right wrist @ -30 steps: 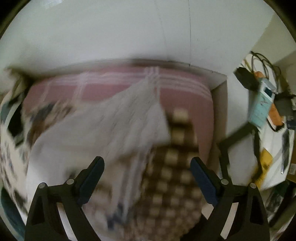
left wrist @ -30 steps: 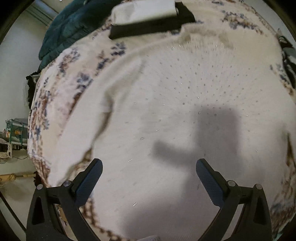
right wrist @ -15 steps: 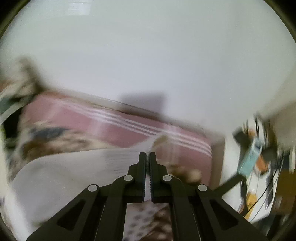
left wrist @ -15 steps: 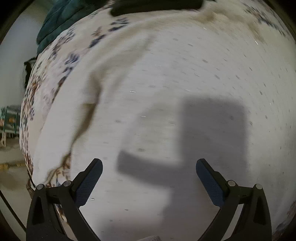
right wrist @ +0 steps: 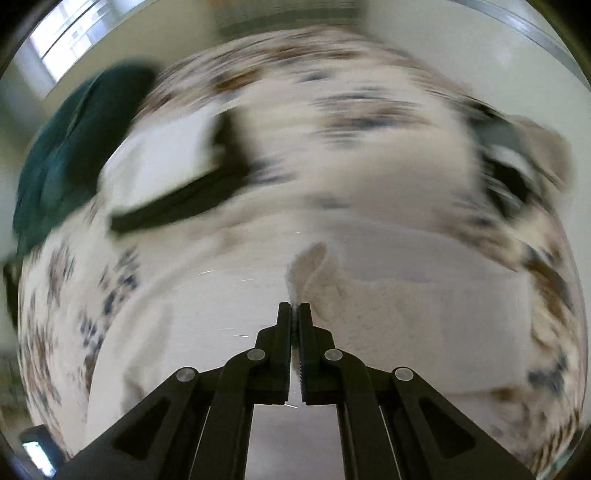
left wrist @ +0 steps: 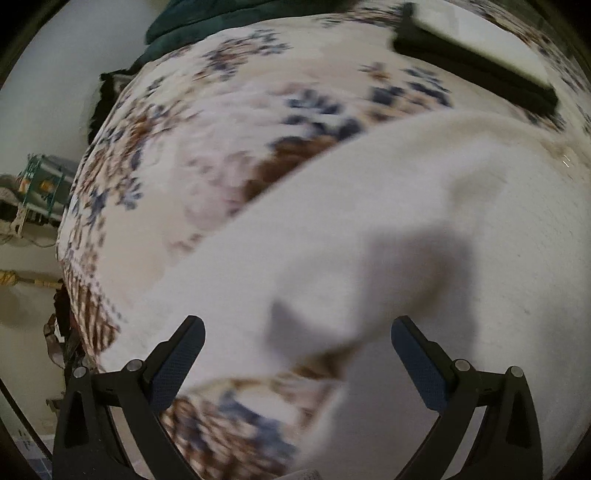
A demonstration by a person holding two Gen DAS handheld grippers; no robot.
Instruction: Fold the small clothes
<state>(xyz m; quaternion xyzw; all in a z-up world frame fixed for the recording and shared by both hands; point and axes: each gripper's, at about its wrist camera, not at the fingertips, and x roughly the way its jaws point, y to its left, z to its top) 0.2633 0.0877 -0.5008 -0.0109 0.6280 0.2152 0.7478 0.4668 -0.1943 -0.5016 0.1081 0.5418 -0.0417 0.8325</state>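
Left wrist view: looked forward along the open left claw [left wrist: 297, 349], angled down, close over the white garment [left wrist: 424, 236] on the floral bedspread [left wrist: 177, 147]. Right wrist view: looked along the closed right claw [right wrist: 294, 314], near the same cloth [right wrist: 207, 314], heavily blurred. Shared by both: bedspread [right wrist: 369, 110], black-edged white item [left wrist: 476, 62] [right wrist: 177, 203], dark green fabric [left wrist: 207, 18] [right wrist: 66, 140].

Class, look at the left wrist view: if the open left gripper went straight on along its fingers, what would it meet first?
Most likely the white garment, which fills the space ahead of the left gripper. Blur leaves its depth unclear; the floral bedspread lies beyond.
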